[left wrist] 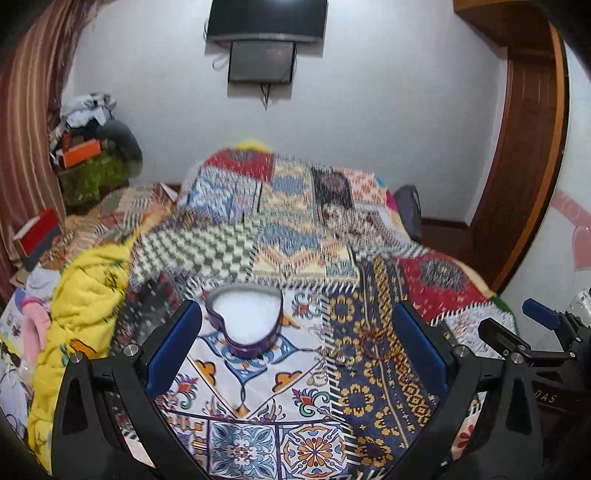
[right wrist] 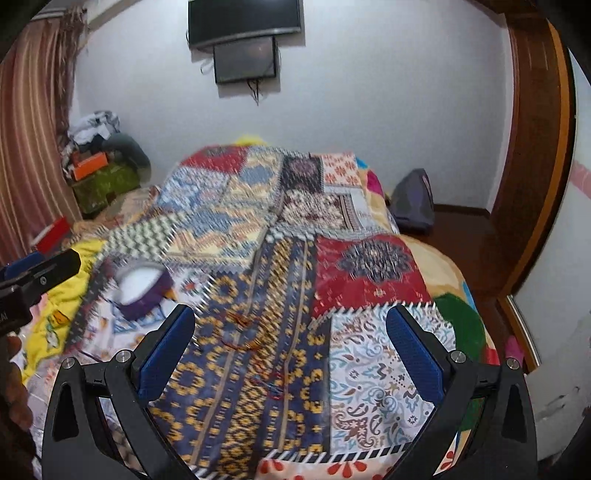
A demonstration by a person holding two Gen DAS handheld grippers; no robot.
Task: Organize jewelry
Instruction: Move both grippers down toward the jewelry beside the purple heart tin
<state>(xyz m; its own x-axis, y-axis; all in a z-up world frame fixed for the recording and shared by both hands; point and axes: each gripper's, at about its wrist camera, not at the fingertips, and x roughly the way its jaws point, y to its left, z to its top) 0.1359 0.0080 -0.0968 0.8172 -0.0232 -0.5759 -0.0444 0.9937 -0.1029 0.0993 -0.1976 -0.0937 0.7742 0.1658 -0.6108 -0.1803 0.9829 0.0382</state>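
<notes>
While both tongs, left (left wrist: 295, 354) and right (right wrist: 291, 354), gape wide and empty, thin reddish-gold chains (left wrist: 373, 341) lie right of the purple heart-shaped box (left wrist: 245, 323); nothing sorted.

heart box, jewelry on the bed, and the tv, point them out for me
heart box (left wrist: 245, 317), left wrist view, on its white lining
jewelry (left wrist: 373, 343), left wrist view, on the reddish tangle lying on the blue patch
tv (left wrist: 267, 16), left wrist view, on the dark screen

Purple heart-shaped box (left wrist: 245, 325) and tangled jewelry (left wrist: 369, 341) on patchwork bedspread (left wrist: 258, 398), between wide-spread left hand-held gripper (left wrist: 295, 314) fingers.
</notes>
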